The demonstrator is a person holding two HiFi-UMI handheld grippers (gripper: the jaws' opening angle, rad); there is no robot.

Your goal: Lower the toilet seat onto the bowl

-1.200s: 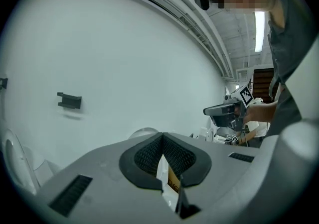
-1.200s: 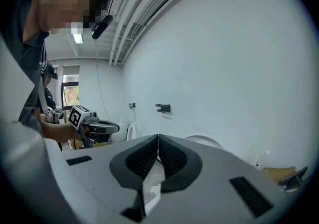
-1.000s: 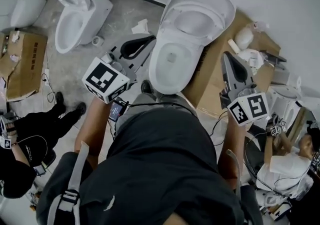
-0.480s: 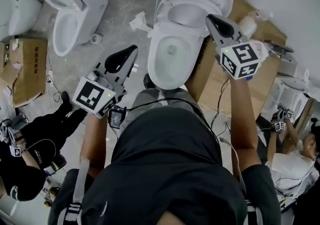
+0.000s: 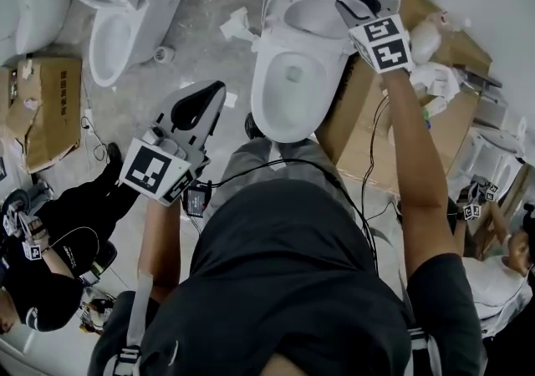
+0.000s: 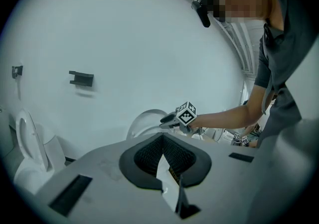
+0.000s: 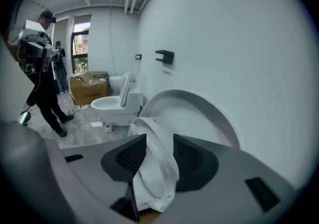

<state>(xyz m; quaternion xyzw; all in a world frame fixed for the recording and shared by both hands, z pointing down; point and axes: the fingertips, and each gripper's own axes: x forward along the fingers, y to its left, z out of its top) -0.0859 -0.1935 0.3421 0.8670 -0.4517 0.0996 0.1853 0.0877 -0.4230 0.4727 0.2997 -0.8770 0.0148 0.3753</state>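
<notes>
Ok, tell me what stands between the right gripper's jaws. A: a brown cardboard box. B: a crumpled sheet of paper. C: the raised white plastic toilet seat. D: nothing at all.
C: the raised white plastic toilet seat stands edge-on between the jaws of the right gripper, which have just been opening.

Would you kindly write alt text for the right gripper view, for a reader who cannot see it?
The right gripper, its jaws just opened wide, has the rim of the raised white toilet seat between them, with the upright lid behind. Further back stand another toilet and a cardboard box.
</notes>
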